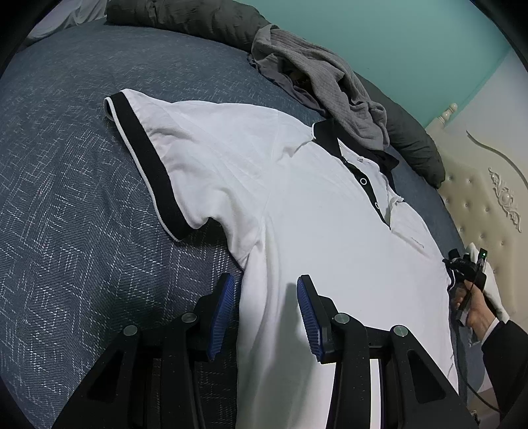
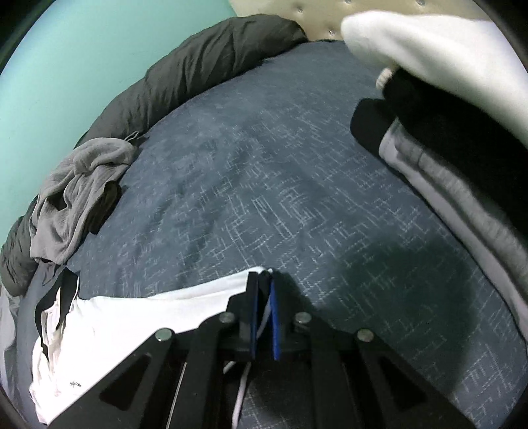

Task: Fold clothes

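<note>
A white polo shirt [image 1: 297, 204] with black collar and black sleeve cuffs lies spread front-up on a blue-grey patterned bedspread [image 1: 72, 198]. My left gripper [image 1: 265, 293] is open at the shirt's near side seam below the sleeve: one blue pad sits over the bedspread, the other over the white cloth, and neither presses. A hand holds my right gripper [image 1: 467, 270] at the shirt's far edge. In the right wrist view the right gripper [image 2: 264, 280] is shut on a fold of the shirt's [image 2: 115, 316] edge, with white and dark cloth pinched between its pads.
A crumpled grey garment [image 1: 323, 85] [image 2: 79, 191] lies by the shirt's collar. A dark grey duvet [image 1: 198, 19] [image 2: 198, 69] runs along the teal wall. Folded clothes [image 2: 445, 142] are stacked at the right, near a cream tufted headboard [image 1: 478, 204].
</note>
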